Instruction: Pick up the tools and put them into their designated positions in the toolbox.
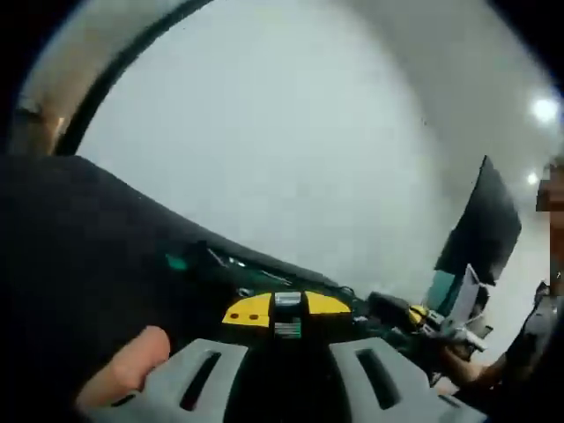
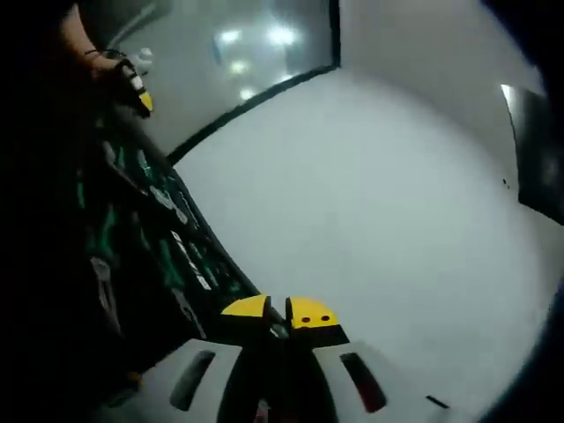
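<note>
In my left gripper view the left gripper (image 1: pixel 286 310) has its yellow-tipped fingers (image 1: pixel 248 310) clamped on a small grey-and-green tool (image 1: pixel 287 315), right at the near edge of the dark toolbox (image 1: pixel 106 256), with someone's fingertip (image 1: pixel 132 361) just beside the gripper. In my right gripper view the right gripper (image 2: pixel 278 314) has its fingers (image 2: pixel 310 313) nearly together with something dark between them, though I cannot tell whether they grip it. They hang at the toolbox (image 2: pixel 132 238) edge where green-handled tools (image 2: pixel 189 256) lie in rows, the pale surface (image 2: pixel 370 194) spreading out beyond.
</note>
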A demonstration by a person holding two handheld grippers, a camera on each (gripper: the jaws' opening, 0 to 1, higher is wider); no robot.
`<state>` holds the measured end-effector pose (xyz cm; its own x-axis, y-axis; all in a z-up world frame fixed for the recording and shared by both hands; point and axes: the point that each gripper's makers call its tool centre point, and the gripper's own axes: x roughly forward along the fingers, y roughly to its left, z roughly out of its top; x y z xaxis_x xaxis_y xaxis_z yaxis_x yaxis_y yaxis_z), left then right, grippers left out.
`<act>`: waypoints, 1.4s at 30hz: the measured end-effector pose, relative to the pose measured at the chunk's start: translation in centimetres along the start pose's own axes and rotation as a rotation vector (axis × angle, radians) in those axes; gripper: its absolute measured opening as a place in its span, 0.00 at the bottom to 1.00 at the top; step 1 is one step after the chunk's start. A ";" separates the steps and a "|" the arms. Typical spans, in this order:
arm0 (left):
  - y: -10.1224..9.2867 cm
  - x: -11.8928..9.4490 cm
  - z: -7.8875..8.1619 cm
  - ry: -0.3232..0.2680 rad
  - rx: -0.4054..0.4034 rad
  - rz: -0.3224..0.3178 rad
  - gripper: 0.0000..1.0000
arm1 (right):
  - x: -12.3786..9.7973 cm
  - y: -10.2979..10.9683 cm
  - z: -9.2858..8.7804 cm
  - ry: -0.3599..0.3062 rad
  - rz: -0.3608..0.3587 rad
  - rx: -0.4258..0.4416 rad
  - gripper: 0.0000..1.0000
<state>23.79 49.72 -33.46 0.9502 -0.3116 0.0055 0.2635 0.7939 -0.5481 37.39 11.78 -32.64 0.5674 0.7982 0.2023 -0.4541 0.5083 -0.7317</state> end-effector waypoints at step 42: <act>-14.1 7.8 -8.5 0.425 -0.406 -0.331 0.13 | 9.5 15.6 15.5 -0.151 0.882 0.495 0.08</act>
<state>26.10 31.68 -32.76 0.6599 -0.7492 -0.0570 0.3674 0.3879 -0.8453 25.10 32.30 -32.05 -0.1837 0.9676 -0.1731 -0.9203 -0.2312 -0.3157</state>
